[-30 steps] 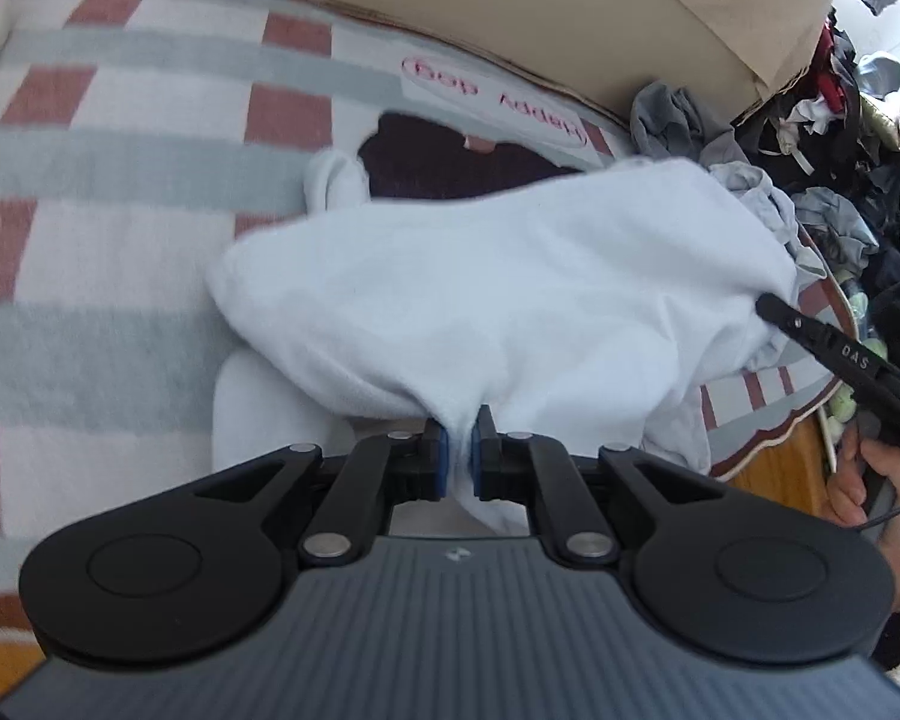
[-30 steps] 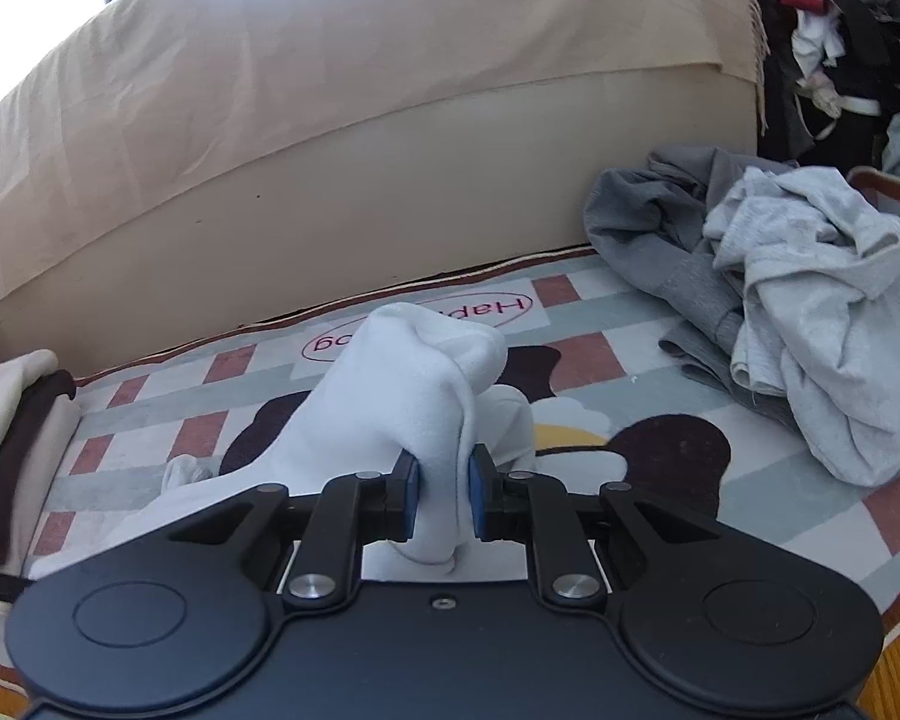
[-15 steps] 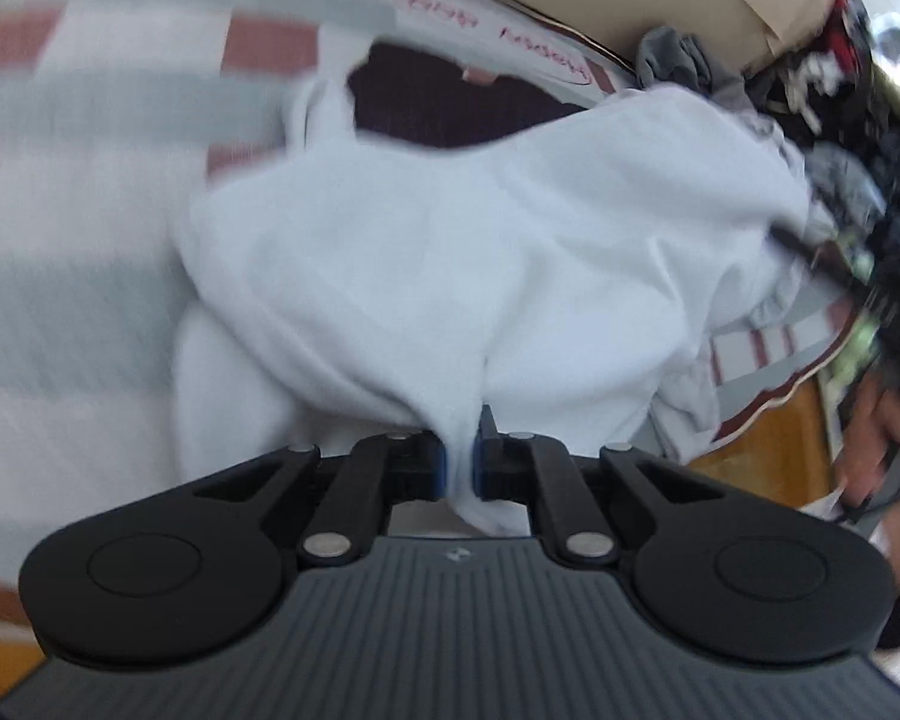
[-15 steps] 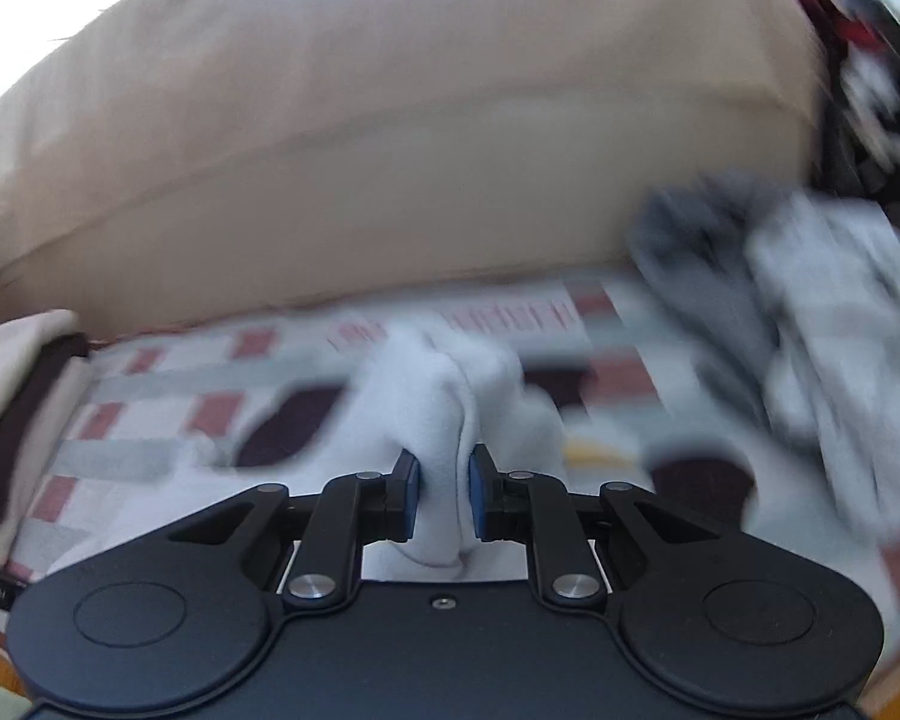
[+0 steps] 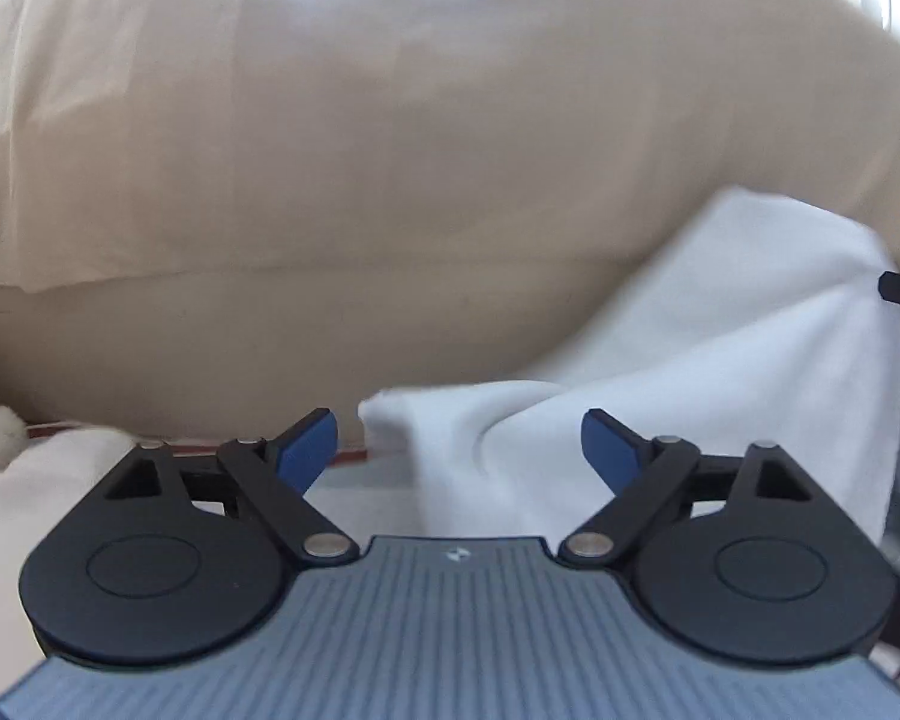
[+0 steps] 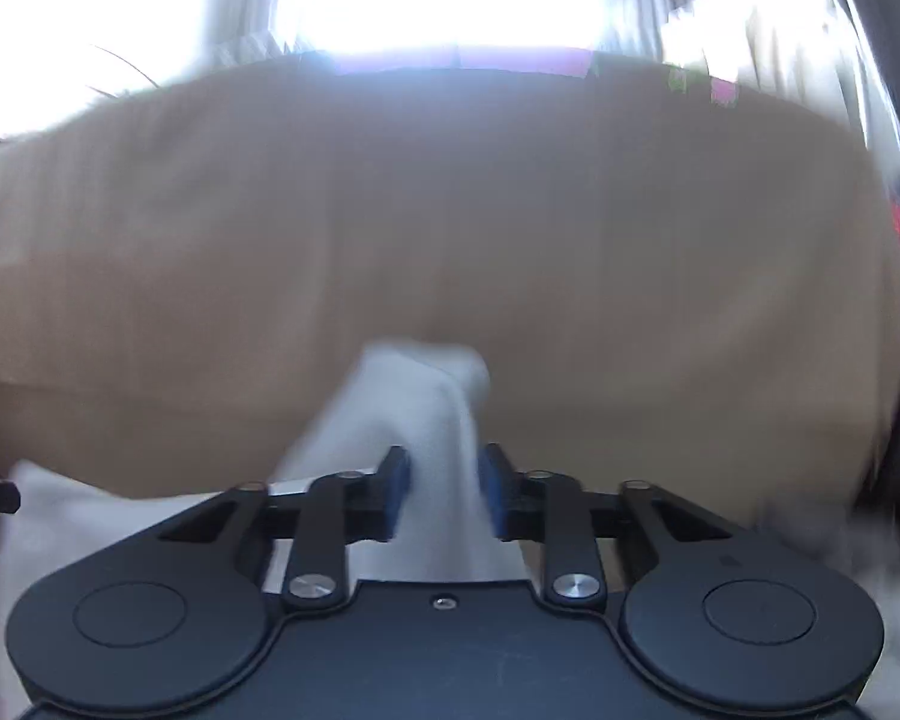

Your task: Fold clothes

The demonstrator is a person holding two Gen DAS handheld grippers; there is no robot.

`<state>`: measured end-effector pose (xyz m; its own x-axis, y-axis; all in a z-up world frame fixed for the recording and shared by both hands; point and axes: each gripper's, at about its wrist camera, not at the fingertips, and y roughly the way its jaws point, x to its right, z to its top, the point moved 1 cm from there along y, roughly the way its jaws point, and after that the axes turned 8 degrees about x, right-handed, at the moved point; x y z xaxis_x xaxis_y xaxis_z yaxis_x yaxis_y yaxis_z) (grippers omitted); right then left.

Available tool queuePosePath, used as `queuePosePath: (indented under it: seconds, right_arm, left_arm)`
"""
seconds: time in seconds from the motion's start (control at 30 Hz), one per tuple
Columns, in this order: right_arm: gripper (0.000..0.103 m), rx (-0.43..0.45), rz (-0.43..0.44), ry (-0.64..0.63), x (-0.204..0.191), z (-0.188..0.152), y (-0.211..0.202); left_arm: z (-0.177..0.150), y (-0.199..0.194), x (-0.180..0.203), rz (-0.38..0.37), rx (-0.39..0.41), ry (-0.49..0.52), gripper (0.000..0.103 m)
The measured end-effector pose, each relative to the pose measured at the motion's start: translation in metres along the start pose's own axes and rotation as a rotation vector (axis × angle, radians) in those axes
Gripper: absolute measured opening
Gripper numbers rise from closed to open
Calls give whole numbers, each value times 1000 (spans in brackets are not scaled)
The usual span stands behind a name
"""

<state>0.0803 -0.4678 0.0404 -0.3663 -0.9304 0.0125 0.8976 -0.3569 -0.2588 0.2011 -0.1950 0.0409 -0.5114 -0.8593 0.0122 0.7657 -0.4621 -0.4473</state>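
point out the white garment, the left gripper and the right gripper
white garment (image 5: pixel 720 348): left wrist view, on its raised upper fold.
left gripper (image 5: pixel 459 450): left wrist view, midway between its spread blue fingertips.
right gripper (image 6: pixel 444 480): right wrist view, midway between fingertips, on pinched cloth.

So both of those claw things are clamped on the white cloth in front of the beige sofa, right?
Not quite. Only the right gripper grips the white cloth, as the right wrist view shows. In the left wrist view the left gripper has its jaws spread wide, with nothing pinched between them; the cloth only lies ahead of it. The beige sofa is behind, as you said.
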Motion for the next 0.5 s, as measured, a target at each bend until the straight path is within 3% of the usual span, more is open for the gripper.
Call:
queuePosePath:
  seconds: [0.13,0.2,0.3,0.43,0.5]
  right_arm:
    - [48,-194,42,31,9,-64,-22]
    - [48,-291,62,46,14,-96,-33]
    - [48,-453,82,-16,33,-142,-65]
    - [49,-538,54,-52,60,-172,-110]
    - [51,-541,42,38,76,-180,-127]
  left_arm:
    - [-66,-8,17,-103,-137,47,88]
    - [-102,-17,20,-207,-232,8,87]
    - [-139,-27,30,-280,-335,14,83]
    - [-159,-46,49,-356,-331,53,75]
    - [-163,-51,63,-429,-316,74,73]
